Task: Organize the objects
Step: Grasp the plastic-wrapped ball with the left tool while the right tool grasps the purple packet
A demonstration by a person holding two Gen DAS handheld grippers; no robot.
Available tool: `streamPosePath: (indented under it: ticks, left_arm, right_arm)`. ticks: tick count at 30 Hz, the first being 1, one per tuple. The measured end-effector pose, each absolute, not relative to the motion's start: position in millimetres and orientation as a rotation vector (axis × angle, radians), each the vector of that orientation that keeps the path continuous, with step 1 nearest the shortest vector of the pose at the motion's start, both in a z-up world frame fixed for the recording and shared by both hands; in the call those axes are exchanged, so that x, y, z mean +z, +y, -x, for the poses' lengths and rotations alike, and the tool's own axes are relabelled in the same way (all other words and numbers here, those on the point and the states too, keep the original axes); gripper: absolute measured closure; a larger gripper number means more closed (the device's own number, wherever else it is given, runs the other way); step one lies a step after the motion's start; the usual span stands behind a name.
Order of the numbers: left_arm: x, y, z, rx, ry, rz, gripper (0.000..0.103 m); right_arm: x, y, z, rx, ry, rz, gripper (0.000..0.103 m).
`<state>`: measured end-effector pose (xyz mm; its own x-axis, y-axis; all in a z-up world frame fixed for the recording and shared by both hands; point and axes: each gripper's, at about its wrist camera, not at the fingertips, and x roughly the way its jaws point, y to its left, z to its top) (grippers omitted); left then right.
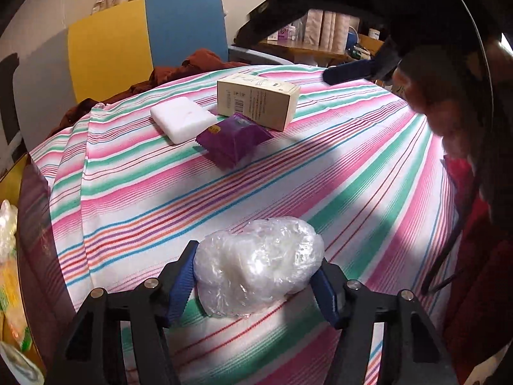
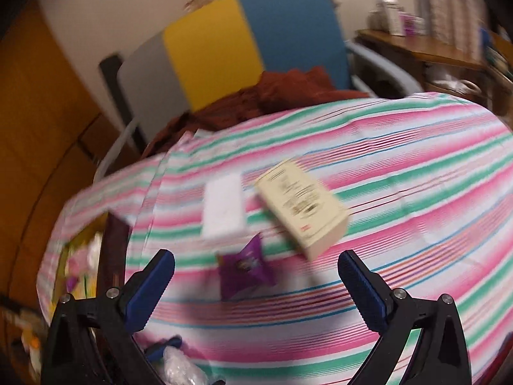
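Striped tablecloth [image 1: 352, 166]. L gripper [image 1: 256, 276] pinches plastic-wrapped bundle [image 1: 256, 263] near edge, prob. to move it. R gripper [image 2: 256, 276] wide open, empty, above purple packet [image 2: 243, 269].

Black frames, blue grip pads, silver screws on both handheld grippers

The left gripper [image 1: 256, 284] and right gripper [image 2: 256, 280] look like the same build: angular black arms shaped like open triangles, each tipped with fingers [image 2: 364, 290] wearing ribbed, saw-toothed blue pads. Round silver screw heads [image 1: 353, 285] sit at the joints, two showing per arm. From the left wrist camera you also see the other gripper's dark blue finger [image 1: 349, 71] poking out of a chunky black housing, and the person is wearing something red [image 1: 471, 256] with thin dark cords hanging across it.
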<state>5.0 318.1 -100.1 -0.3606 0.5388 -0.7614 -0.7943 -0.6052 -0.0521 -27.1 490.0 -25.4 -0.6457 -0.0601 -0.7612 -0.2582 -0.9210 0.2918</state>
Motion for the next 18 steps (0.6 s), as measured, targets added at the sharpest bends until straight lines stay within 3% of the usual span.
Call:
streamPosePath:
  ticks: [4, 7, 15, 18]
  left_arm:
    - [-101.4, 315.2, -2.4, 2.025, 0.376, 0.966, 0.037]
    - [-101.8, 313.8, -3.4, 2.027, 0.370, 0.959, 0.037]
    - [-102.2, 315.2, -3.1, 2.029, 0.364, 0.947, 0.037]
    - [-102.5, 314.4, -2.2, 2.025, 0.350, 0.947, 0.037]
  right_arm:
    - [-44.2, 466.7, 40.0, 2.674, 0.397, 1.412, 0.007]
    - [-55.3, 462.8, 45.8, 2.650, 0.363, 1.473, 0.011]
    - [-79.5, 473.8, 57.6, 2.617, 0.872, 1.619, 0.012]
    - [-87.6, 475.5, 66.4, 2.568, 0.899, 1.601, 0.012]
